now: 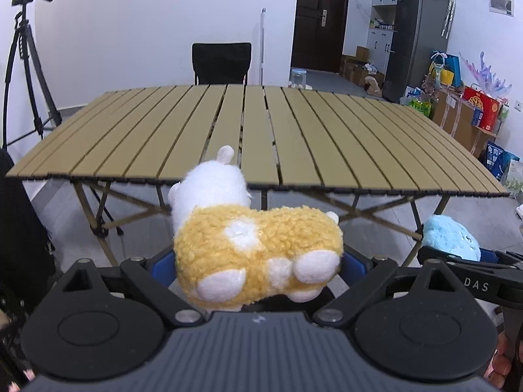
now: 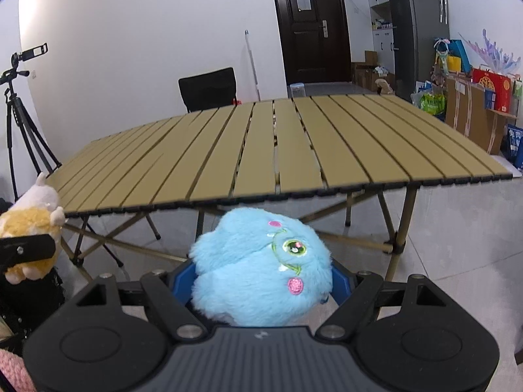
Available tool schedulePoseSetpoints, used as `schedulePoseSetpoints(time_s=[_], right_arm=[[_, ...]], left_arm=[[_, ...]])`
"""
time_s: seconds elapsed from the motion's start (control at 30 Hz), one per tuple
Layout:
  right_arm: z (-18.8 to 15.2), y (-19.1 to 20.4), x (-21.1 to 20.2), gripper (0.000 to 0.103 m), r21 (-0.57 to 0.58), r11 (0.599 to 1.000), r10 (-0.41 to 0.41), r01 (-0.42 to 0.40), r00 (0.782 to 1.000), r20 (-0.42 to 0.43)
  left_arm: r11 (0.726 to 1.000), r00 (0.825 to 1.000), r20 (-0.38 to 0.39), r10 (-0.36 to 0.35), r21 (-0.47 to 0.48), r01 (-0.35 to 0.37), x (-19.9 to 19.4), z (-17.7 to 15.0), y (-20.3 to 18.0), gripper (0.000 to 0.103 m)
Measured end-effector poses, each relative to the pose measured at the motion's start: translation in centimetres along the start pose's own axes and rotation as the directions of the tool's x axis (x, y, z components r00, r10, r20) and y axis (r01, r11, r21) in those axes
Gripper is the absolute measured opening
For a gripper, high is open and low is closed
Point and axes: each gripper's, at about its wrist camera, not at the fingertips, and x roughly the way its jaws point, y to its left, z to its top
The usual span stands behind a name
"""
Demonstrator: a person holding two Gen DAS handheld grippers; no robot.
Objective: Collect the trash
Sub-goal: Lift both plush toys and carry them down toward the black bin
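Both handheld tools look alike: the left gripper (image 1: 258,261) and right gripper (image 2: 261,281) each have a ribbed grey body, black round-lobed side plates, black link arms with silver screws, and blue pads. White letters "DAS" mark one black arm.

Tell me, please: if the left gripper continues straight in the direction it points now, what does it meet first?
Probably the near edge of the slatted table. The left gripper holds a yellow-and-white plush toy, which would likely touch it first, though depth is uncertain.
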Motion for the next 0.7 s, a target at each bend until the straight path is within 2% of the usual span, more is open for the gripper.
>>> schedulePoseSetpoints(time_s=[0.4, 0.7], right_arm=[[-5.8, 0.2, 2.8, 0.078, 0.015, 1.0, -0.023, 0.024, 0.995, -0.097], [-8.1, -0.3, 6.0, 0.078, 0.001, 0.999, -0.045, 0.046, 0.986, -0.162]], left_arm=[[0.999, 0.994, -0.109, 0.011, -0.037, -0.016, 2.4, -6.8, 2.2, 0.095], [0.997, 0.983, -0.183, 0.035, -0.065, -0.047, 6.1, -9.4, 4.6, 0.095]])
